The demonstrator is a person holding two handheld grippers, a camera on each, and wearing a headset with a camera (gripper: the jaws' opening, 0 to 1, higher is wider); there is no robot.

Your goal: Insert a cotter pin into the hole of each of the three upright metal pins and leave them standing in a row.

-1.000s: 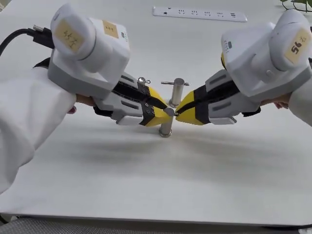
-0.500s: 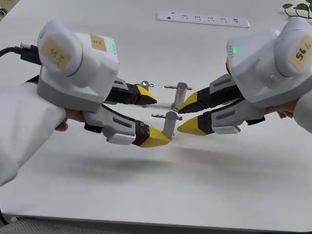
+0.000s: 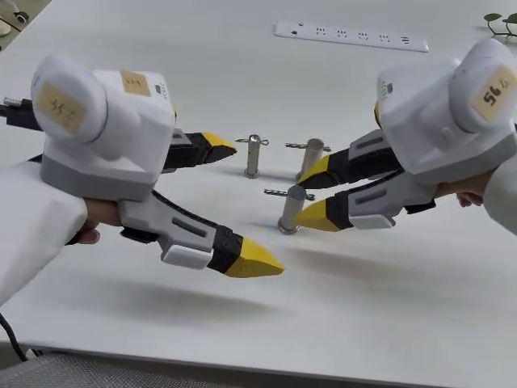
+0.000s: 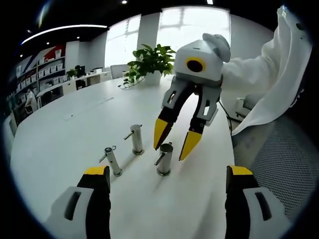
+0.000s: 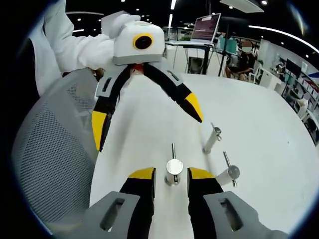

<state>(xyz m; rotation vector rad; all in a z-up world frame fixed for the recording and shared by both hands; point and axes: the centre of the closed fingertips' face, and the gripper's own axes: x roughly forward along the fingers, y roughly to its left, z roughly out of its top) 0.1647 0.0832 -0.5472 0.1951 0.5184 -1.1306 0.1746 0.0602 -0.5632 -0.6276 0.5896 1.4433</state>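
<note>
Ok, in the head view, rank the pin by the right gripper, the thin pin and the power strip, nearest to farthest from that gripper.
1. The pin, at the tips of the right gripper's jaws.
2. The thin pin, farther back and to the left.
3. The power strip, far back beyond both.

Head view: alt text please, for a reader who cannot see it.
Three upright pins, each with a cotter pin through it, stand on a white table. The left gripper, wide open, hangs to their left; the right gripper, open, has its tips close to the nearest pin.
</note>
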